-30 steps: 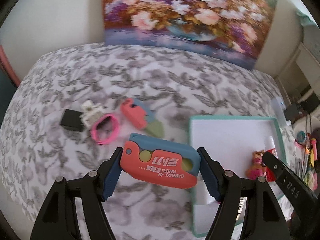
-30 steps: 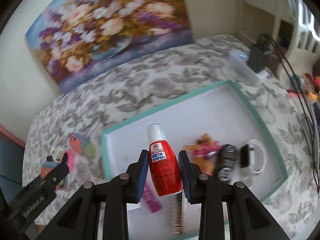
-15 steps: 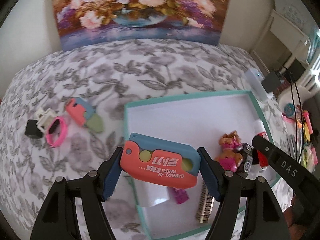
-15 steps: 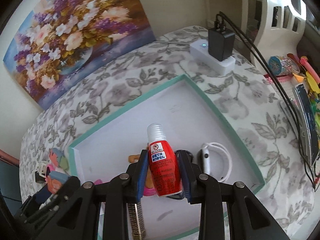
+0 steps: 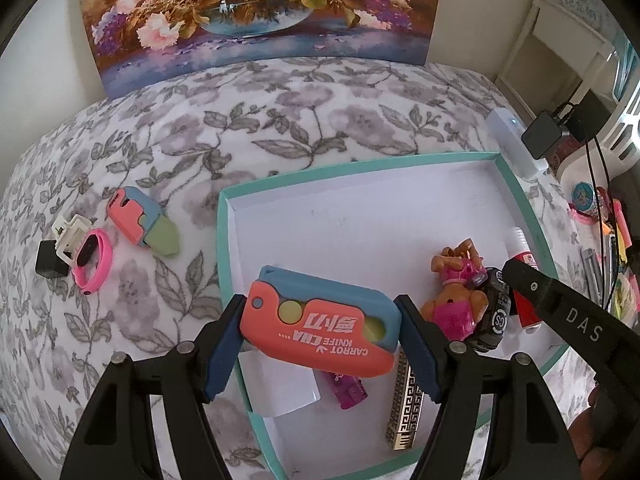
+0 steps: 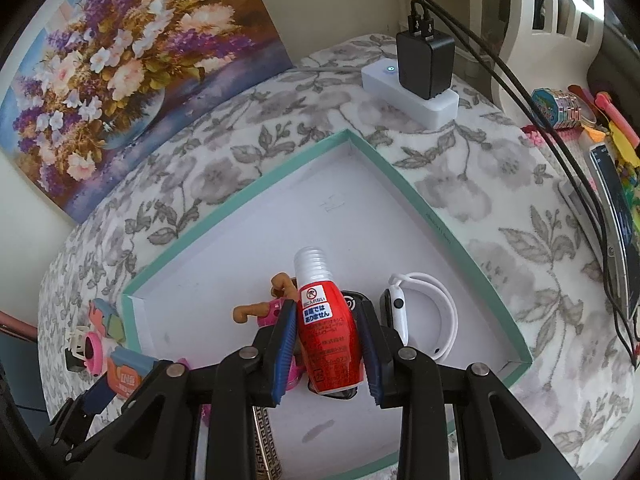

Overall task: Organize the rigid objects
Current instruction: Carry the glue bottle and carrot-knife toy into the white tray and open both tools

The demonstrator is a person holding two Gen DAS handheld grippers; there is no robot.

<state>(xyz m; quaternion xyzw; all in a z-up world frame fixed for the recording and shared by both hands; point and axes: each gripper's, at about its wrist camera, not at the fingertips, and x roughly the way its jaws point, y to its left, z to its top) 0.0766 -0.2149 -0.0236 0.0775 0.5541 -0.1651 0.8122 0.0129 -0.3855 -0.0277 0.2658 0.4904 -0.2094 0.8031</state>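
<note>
Coral-and-blue plastic carrot-knife toy [image 5: 320, 326], stiff and light, is clamped endwise by left claw [image 5: 320, 344]; smooth red plastic bottle [image 6: 329, 332], judged slippery, is gripped mid-body by right claw [image 6: 327, 354].

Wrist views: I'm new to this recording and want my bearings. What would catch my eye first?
Front and centre, the left gripper clamps an orange and blue carrot knife toy over the near-left corner of the teal-rimmed tray. The right gripper holds a red bottle with a white cap above the tray's near side, beside a white smartwatch. Behind the floral tablecloth, a big flower painting leans against the wall.
</note>
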